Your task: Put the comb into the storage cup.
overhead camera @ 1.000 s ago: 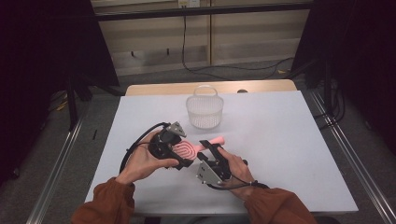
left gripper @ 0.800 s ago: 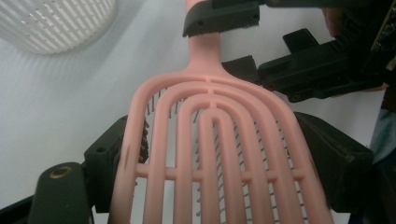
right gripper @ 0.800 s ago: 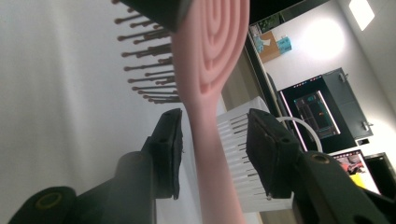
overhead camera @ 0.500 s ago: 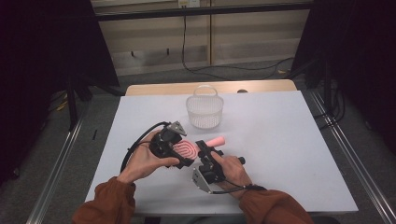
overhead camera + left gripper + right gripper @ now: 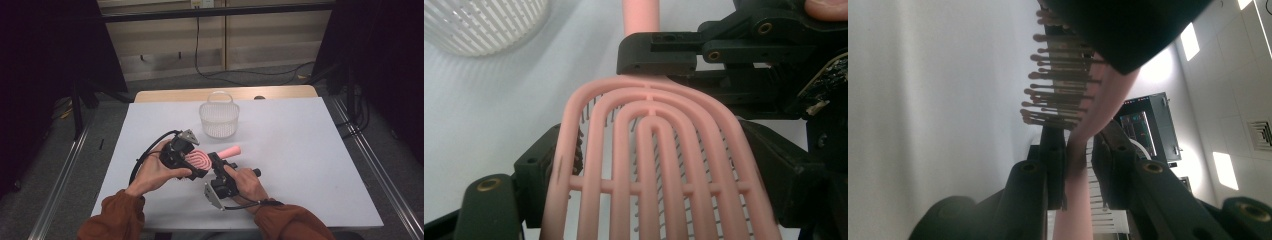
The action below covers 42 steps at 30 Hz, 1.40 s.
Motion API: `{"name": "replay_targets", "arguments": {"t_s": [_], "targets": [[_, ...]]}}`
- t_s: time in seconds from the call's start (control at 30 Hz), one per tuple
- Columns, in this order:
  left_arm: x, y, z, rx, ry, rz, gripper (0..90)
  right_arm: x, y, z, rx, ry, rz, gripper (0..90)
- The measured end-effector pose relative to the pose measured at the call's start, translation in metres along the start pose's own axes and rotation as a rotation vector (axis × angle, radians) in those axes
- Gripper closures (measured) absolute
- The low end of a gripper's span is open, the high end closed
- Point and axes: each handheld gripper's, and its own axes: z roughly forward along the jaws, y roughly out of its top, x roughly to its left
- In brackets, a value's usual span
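I am clamping my left gripper (image 5: pixel 192 162) on the pink hairbrush (image 5: pixel 202 160) head, and my right gripper (image 5: pixel 218 163) is gripping its neck, holding it above the white table (image 5: pixel 300 150), near the white basket (image 5: pixel 219 119).

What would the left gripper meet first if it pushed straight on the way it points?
Probably the right gripper, clamped on the pink hairbrush neck just ahead; depth is unclear.

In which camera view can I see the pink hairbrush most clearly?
The left gripper view: the hairbrush shows its ribbed pink head and thin bristles up close. The high view gives it small, between both grippers. The right gripper view shows bristles and the handle edge-on.
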Motion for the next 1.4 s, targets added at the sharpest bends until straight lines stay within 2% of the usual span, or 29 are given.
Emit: {"name": "replay_targets", "arguments": {"t_s": [0.07,0.17,0.4,0.47,0.5,0.53,0.57,0.63,0.8,0.9,1.0,1.13,1.2,1.27,1.37,1.4], "targets": [[0.001,-0.001,0.001,-0.002,-0.004,-0.003,20.5,-0.001,-0.001,0.0,0.005,0.01,0.027,79.6],[0.001,-0.001,0.001,-0.007,-0.012,-0.017,20.5,-0.003,-0.002,-0.001,0.012,0.007,0.035,80.4],[0.001,-0.001,0.002,-0.008,-0.015,-0.017,20.3,-0.003,-0.002,-0.002,0.008,0.017,0.042,80.7],[0.0,0.0,0.001,0.002,-0.003,0.002,20.2,-0.003,-0.002,-0.002,0.006,0.012,0.04,80.7],[-0.002,-0.001,0.002,-0.021,-0.003,-0.024,20.1,-0.003,-0.002,-0.002,0.007,0.009,0.046,80.6],[0.001,-0.001,0.001,-0.011,-0.012,-0.004,20.1,-0.004,-0.002,-0.001,0.002,0.014,0.04,80.7],[0.001,-0.001,0.001,-0.016,-0.016,-0.004,20.0,-0.004,-0.002,-0.001,0.005,0.016,0.045,80.7],[0.001,-0.002,0.002,-0.041,-0.021,-0.034,19.7,-0.004,-0.003,-0.002,0.006,0.014,0.048,80.9],[0.002,-0.002,0.002,-0.063,-0.02,-0.044,19.1,-0.005,-0.004,-0.001,0.008,0.024,0.055,81.1],[0.003,-0.003,0.0,-0.08,-0.016,-0.037,18.2,-0.006,-0.004,-0.001,0.007,0.024,0.053,81.3],[0.005,-0.003,-0.002,-0.089,0.0,-0.02,10.0,-0.007,-0.003,-0.001,0.007,0.029,0.055,81.7],[0.005,-0.004,-0.004,-0.1,-0.021,0.003,6.3,-0.006,-0.005,0.0,0.023,0.053,0.061,81.8],[0.006,-0.005,-0.004,-0.131,-0.04,-0.005,4.3,-0.007,-0.006,0.001,0.025,0.056,0.067,81.8],[0.007,-0.005,-0.005,-0.146,-0.048,0.011,3.9,-0.009,-0.006,0.0,0.028,0.057,0.076,81.8],[0.006,-0.006,-0.008,-0.17,-0.037,0.022,3.9,-0.011,-0.008,0.0,0.038,0.057,0.082,81.8],[0.006,-0.006,-0.011,-0.196,-0.033,0.025,4.0,-0.012,-0.009,0.0,0.037,0.06,0.085,81.8]]}}
